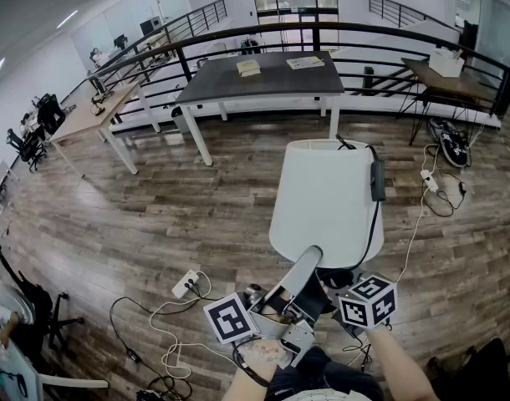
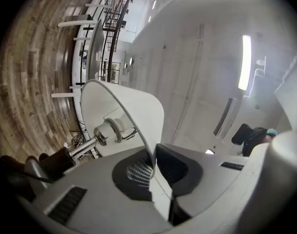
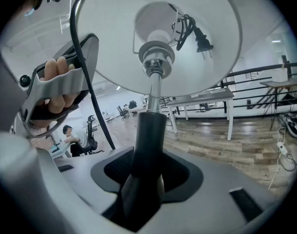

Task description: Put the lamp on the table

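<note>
A lamp with a white shade [image 1: 326, 199] is held up in front of me over the wooden floor. My left gripper [image 2: 156, 172] is shut on the shade's thin lower rim [image 2: 139, 116]; the head view shows its jaws meeting that rim. My right gripper [image 3: 147, 174] is shut on the lamp's black stem [image 3: 149, 135], below the metal socket [image 3: 156, 62]. The lamp's black cord [image 1: 377, 182] runs down the shade's right side, and its plug [image 3: 199, 40] hangs inside the shade. The dark grey table [image 1: 272, 78] stands ahead, beyond the lamp.
A book [image 1: 248, 68] and papers [image 1: 305, 62] lie on the dark table. A black railing [image 1: 322, 30] runs behind it. A wooden desk [image 1: 92, 111] stands to the left, another table [image 1: 456, 78] at the right. A power strip [image 1: 186, 284] and cables lie on the floor.
</note>
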A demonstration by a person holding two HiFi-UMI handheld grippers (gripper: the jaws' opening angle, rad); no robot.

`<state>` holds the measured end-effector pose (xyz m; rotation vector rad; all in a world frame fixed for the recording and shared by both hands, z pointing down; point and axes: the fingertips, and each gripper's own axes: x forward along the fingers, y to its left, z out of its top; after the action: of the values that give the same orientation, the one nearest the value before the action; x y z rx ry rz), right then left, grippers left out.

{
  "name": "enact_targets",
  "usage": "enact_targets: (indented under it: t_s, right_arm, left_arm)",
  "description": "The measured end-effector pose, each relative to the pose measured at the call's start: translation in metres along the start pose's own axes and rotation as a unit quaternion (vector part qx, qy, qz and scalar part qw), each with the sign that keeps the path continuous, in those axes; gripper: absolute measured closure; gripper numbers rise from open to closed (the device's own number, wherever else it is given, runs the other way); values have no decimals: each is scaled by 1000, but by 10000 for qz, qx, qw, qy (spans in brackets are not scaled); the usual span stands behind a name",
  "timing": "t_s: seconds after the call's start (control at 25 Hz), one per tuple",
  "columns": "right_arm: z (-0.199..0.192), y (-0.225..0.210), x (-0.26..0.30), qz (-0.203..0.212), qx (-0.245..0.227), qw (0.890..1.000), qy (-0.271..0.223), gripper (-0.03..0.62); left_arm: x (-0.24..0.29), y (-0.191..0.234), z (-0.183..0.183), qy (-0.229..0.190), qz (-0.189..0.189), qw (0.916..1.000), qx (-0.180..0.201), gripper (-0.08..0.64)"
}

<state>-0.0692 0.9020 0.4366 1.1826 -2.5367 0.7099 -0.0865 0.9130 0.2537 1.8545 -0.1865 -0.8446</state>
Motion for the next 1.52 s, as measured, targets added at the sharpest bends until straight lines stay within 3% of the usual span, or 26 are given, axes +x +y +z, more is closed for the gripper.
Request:
enact_targets:
  t_s: [0.52,1.2,1.52]
  right_arm:
    - [-2,-8,2,-3,-16,10000,-45,414]
    - [0,-50,-9,94,-62,9999,-65,414]
    - [7,-61,9,113,-38,9999,-28,414]
  left_arm:
    - [6,6,-3,25,-62,10000,67,532]
    - [38,30,-16,-107,-15,9999,118,532]
    - [45,44,0,-114,37,9999,103,532]
